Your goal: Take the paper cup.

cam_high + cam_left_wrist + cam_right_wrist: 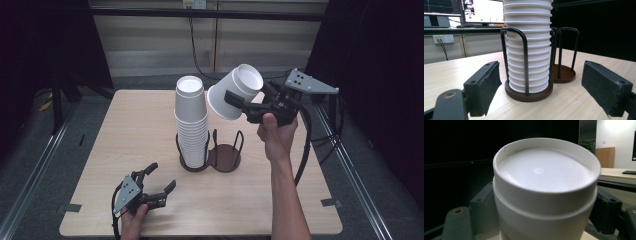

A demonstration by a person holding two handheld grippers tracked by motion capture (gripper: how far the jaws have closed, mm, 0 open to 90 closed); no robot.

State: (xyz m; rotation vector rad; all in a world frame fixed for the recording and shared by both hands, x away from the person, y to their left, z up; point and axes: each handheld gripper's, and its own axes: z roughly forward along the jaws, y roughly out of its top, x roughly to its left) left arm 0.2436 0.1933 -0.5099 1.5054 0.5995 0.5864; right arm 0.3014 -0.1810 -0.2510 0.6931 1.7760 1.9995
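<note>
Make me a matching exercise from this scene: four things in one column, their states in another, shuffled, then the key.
1. tall stack of white paper cups
2. white paper cups held in the air
3. left gripper
4. round dark brown holder base with wire loops

A. open, low over the table
B. empty
C. clamped in the right gripper, tilted
D. standing upside down in the wire holder

Pairs: 1-D, 2-C, 3-A, 4-B

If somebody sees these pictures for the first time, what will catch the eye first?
First, the white cup held tilted in the air by the right gripper, beside the top of the tall cup stack. That stack stands in one ring of a dark holder at the table's centre. The left gripper rests open near the front edge.
</note>
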